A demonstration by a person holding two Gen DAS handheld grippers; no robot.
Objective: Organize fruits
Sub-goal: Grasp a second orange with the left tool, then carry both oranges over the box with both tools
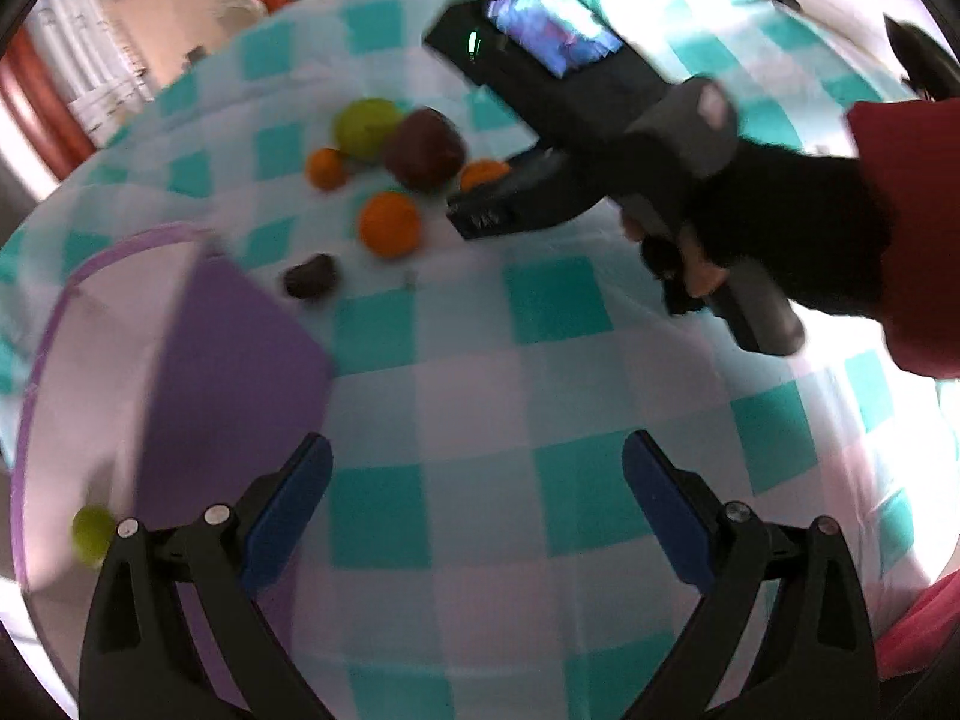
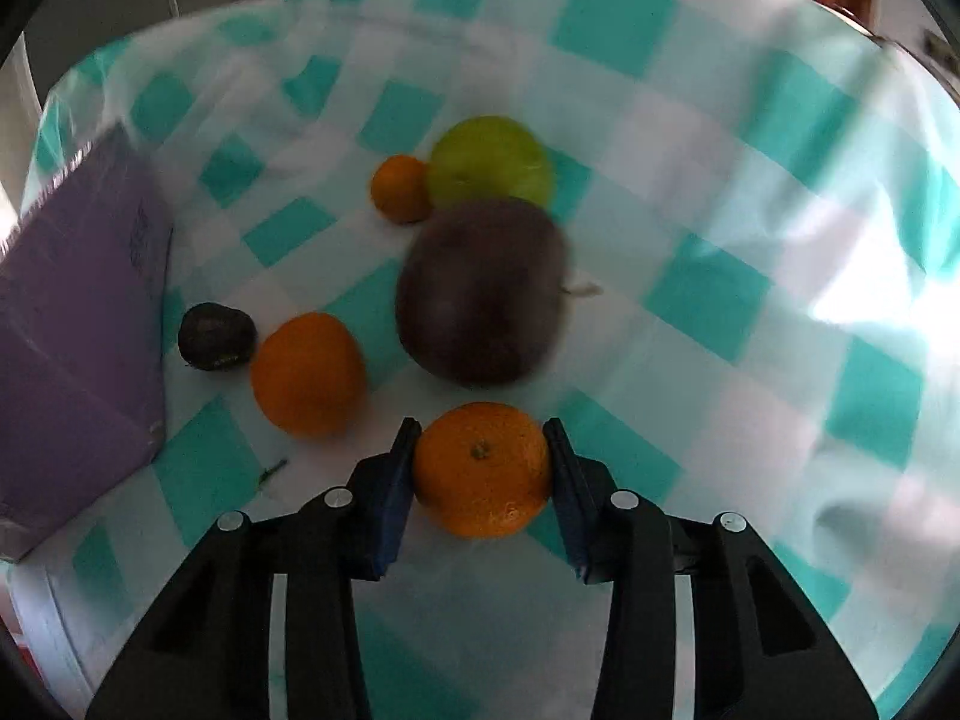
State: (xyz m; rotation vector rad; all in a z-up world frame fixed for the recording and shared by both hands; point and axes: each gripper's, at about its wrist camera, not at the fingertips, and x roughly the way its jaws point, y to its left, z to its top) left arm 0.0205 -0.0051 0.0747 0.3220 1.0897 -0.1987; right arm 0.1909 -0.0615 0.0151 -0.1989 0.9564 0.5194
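Nearest in the right wrist view, the right tongs (image 2: pixel 483 468) are pinching a mandarin (image 2: pixel 483 471), stem end up, both blue pads pressed to its sides while it sits on the checked cloth of the counter (image 2: pixel 720 300). Just beyond lie a second orange (image 2: pixel 307 373) and a big dark purple fruit (image 2: pixel 482 294); a small dark fruit (image 2: pixel 217 336) sits left of the orange, near the purple box (image 2: pixel 78 348). Farthest are a small orange (image 2: pixel 401 188) and a green fruit (image 2: pixel 489 163), touching each other.

The step in hand looks like the pick-up: the grip is made, the lift not yet. The next move likely calls for raising the mandarin clear of its neighbours and carrying it left to the box.

The left wrist view adds what the right cannot: the left tongs (image 1: pixel 477 504) spread wide over bare cloth with nothing between them, the box's pale open inside with a small green fruit (image 1: pixel 93 534) already in it, and the gloved hand (image 1: pixel 750 228) working the right tool.
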